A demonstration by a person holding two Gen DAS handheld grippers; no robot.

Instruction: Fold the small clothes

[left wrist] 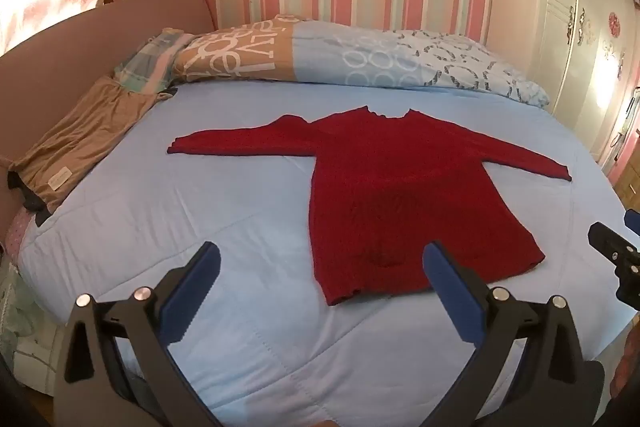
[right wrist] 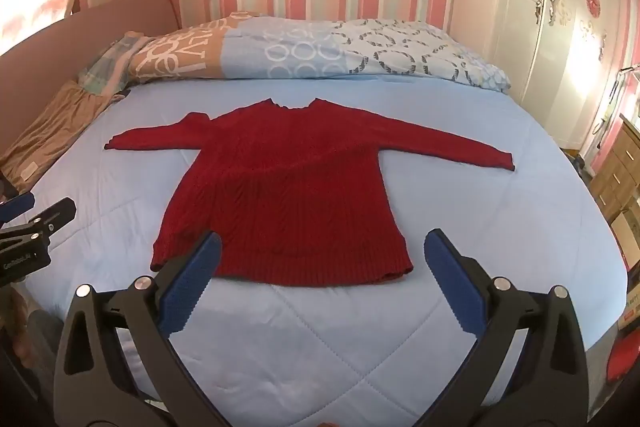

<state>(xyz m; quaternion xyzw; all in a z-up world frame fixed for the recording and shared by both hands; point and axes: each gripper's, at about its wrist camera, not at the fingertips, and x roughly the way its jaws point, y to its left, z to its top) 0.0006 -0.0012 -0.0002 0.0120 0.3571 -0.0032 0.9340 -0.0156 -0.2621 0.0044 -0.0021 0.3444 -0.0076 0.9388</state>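
Observation:
A red knitted sweater [left wrist: 400,195] lies flat on the light blue bedspread [left wrist: 200,195], sleeves spread out to both sides, neck toward the pillows, hem toward me. It also shows in the right wrist view [right wrist: 288,195]. My left gripper [left wrist: 322,269] is open and empty, hovering above the bedspread near the hem's left corner. My right gripper [right wrist: 322,259] is open and empty, hovering above the hem. The right gripper shows at the right edge of the left wrist view [left wrist: 616,251]; the left gripper shows at the left edge of the right wrist view [right wrist: 36,227].
A tan folded garment [left wrist: 80,147] lies along the bed's left edge by a brown headboard panel [left wrist: 60,47]. A patterned duvet [left wrist: 360,59] is bunched at the far end. A white wardrobe [right wrist: 560,7] and wooden drawers [right wrist: 616,167] stand to the right.

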